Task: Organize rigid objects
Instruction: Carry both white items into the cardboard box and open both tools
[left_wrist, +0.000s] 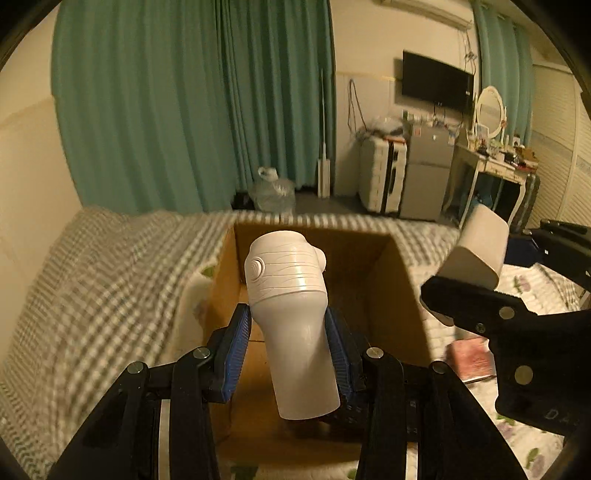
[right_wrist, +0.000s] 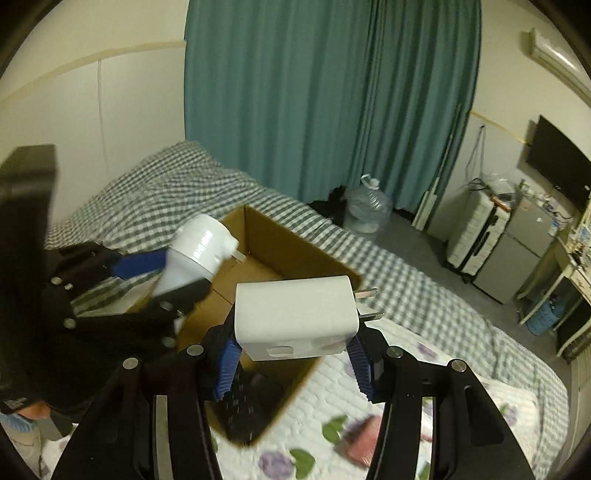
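The white bottle (left_wrist: 291, 317) looks like smooth plastic with a soft shine and thin grooves around its top. The white charger (right_wrist: 295, 317) is smooth plastic too, not very shiny, with two metal prongs. The box (left_wrist: 402, 295) is brown cardboard, dull and plain. The gripper pads (left_wrist: 236, 350) are blue and ribbed. The bed cover (right_wrist: 369, 391) is soft quilted cloth, and the curtain (left_wrist: 184, 103) is cloth too.

place: home bedroom | evidence: bed (right_wrist: 424, 295), teal curtains (right_wrist: 325, 92), wall TV (left_wrist: 437, 81), vanity mirror (left_wrist: 489, 110)
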